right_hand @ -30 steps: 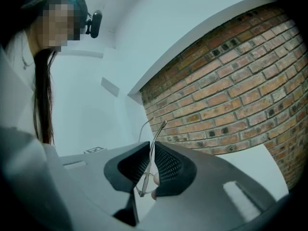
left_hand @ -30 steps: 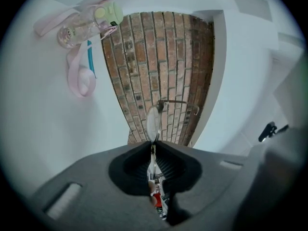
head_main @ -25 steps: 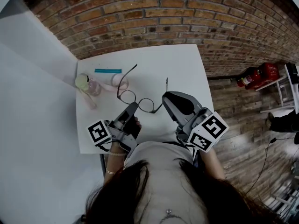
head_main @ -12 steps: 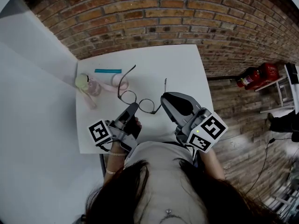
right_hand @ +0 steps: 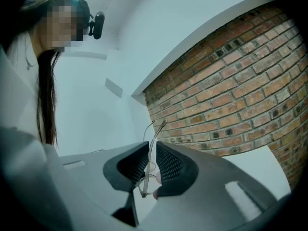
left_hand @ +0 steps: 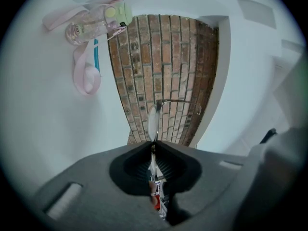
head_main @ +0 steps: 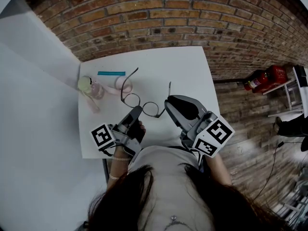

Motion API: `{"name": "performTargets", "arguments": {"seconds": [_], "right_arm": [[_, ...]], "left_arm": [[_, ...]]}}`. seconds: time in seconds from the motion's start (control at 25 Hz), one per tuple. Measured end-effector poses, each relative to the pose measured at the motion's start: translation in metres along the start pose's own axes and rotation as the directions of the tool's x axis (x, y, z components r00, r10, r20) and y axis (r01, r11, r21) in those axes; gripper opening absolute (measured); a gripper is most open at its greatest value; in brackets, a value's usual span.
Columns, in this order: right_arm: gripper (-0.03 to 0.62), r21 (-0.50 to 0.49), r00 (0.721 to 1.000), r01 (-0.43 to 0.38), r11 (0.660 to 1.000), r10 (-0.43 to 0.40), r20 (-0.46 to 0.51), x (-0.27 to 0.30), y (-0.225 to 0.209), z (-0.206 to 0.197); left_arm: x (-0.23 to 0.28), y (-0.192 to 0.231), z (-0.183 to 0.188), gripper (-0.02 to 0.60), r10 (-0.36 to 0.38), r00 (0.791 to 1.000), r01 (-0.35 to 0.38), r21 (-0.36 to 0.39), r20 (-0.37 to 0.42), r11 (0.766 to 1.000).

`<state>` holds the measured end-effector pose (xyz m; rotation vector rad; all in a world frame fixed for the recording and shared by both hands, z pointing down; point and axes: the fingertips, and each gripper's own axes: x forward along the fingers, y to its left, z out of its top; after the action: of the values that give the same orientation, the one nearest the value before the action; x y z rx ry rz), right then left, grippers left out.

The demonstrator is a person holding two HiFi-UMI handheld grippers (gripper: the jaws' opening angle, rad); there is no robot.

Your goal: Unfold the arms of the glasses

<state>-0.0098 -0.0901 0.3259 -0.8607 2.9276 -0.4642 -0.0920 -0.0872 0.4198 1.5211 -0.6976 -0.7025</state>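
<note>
The glasses (head_main: pixel 144 105) are hanging over the near half of the white table (head_main: pixel 183 66). The left gripper (head_main: pixel 136 110) is clamping the frame beside one lens, and the right gripper (head_main: pixel 167 105) is pinching the frame's other end. Both arms are already pointing away from the lenses toward the table's far edge, so the unfolding is looking all but finished to me, with probably only setting them down on the table left.

One hinge of the glasses (head_main: pixel 150 109) sits hidden, apparently pinched, inside the right claw (head_main: pixel 167 108).
</note>
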Motion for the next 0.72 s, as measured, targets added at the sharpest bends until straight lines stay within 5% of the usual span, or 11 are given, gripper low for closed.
{"name": "performTargets", "arguments": {"seconds": [0.72], "right_arm": [[0.057, 0.011, 0.998, 0.052, 0.999, -0.053, 0.028, -0.011, -0.015, 0.009]], "left_arm": [[-0.01, 0.002, 0.012, 0.021, 0.001, 0.997, 0.004, -0.062, 0.072, 0.998]]}}
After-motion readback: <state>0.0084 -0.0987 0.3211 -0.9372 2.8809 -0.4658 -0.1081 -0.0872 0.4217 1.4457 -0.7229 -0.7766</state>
